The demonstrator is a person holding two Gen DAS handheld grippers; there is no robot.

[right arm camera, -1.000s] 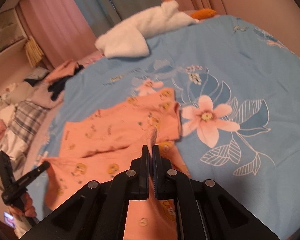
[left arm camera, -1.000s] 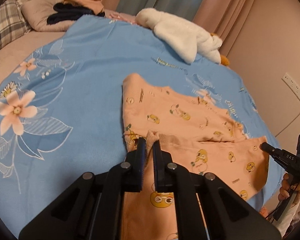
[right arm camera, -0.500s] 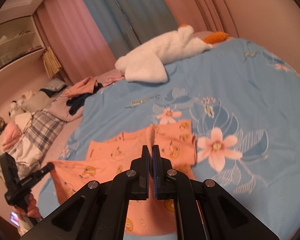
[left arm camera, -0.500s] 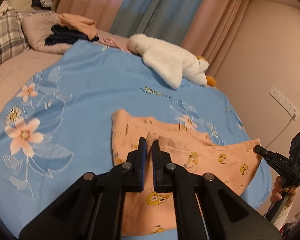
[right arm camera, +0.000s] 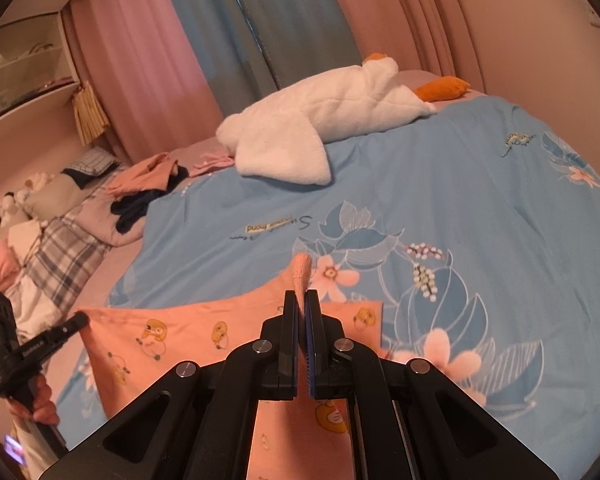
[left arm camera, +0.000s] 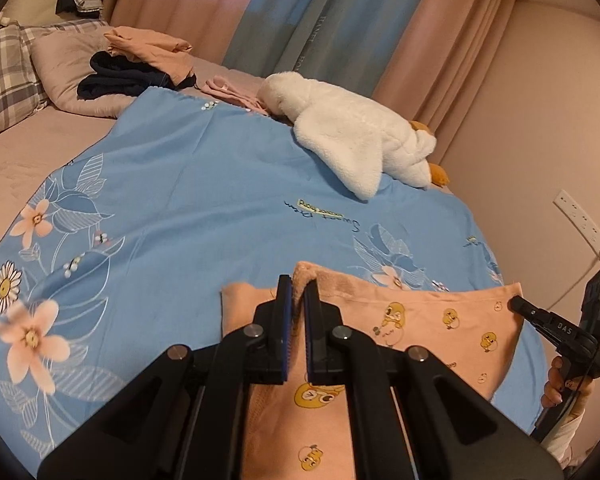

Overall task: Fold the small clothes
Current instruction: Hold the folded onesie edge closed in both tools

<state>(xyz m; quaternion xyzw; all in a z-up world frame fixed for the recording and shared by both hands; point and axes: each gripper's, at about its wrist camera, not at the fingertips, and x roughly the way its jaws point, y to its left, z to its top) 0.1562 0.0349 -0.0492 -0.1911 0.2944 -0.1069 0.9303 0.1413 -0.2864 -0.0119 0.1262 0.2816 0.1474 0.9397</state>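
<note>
Left wrist: tool [left arm camera: 294, 300] gripping garment [left arm camera: 440, 320] (orange).

I take the blue floral bedspread [left arm camera: 204, 200] as my landmark; it covers most of the bed; a white plush goose [left arm camera: 352, 140] lies on its far edge, orange feet toward the wall; beyond its far-left corner I see a pile of dark and peach clothing [left arm camera: 136, 68] on a pink pillow [left arm camera: 60, 60]; a plaid pillow [left arm camera: 4, 76] sits further left; pink and blue curtains [left arm camera: 300, 20] hang behind; a wall socket strip [left arm camera: 582, 220] is mounted to its right.
</note>
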